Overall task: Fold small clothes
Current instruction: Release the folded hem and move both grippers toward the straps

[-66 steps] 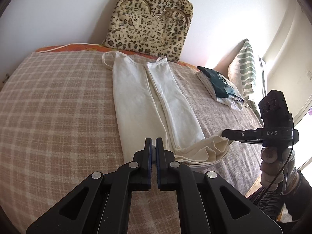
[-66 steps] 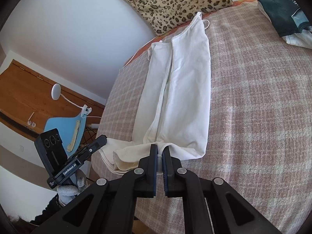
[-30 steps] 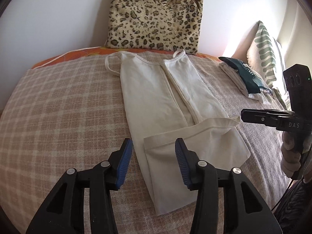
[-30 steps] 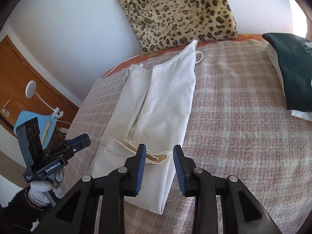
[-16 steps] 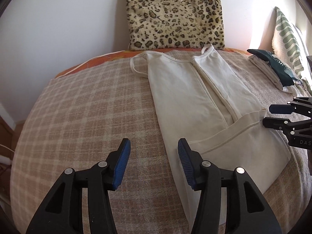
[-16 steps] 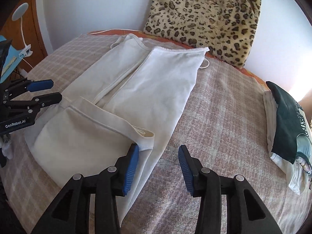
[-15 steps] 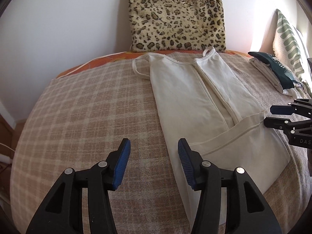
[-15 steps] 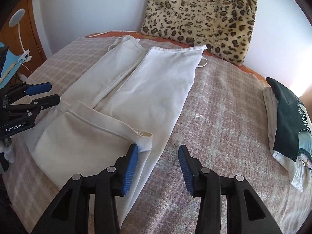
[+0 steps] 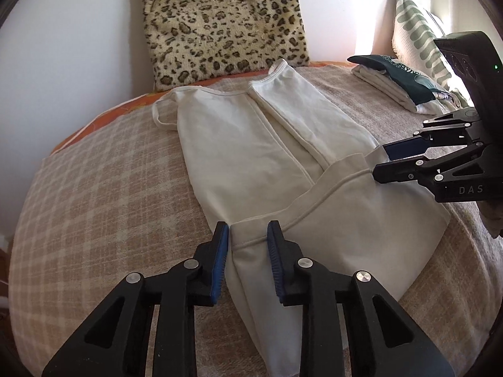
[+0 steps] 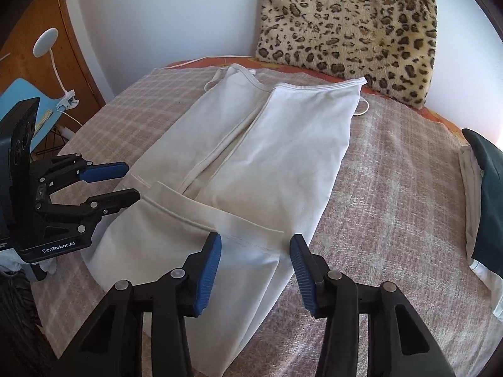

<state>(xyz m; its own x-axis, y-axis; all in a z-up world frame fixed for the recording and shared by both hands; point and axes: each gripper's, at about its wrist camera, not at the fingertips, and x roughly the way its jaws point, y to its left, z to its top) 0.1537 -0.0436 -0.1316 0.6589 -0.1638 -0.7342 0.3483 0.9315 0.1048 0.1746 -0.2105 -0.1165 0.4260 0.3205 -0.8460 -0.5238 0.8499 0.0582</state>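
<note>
A cream strappy top (image 9: 251,144) lies lengthwise on the plaid bed cover (image 9: 110,204), its sides folded in and its lower hem folded up over the body. My left gripper (image 9: 246,245) straddles the near left corner of that folded-up hem. Its jaws are closing, with cloth between the pads and a gap still showing. In the right wrist view my right gripper (image 10: 256,257) stands wide over the hem's other corner (image 10: 270,235), closing too, its pads clear of the fabric. Each gripper appears in the other's view: the right gripper (image 9: 382,165) and the left gripper (image 10: 116,182).
A leopard-print cushion (image 9: 220,25) leans on the white wall behind the top. A folded stack of dark teal and white clothes (image 9: 399,81) sits at the right, near a striped pillow (image 9: 418,34). Off the bed's left side are a wooden panel, a white lamp (image 10: 45,44) and a blue chair (image 10: 15,100).
Both grippers, shut on the hem two seconds ago, let it go folded up over the top. Since then both have sunk toward its corners, and the left jaws have narrowed around the cloth.
</note>
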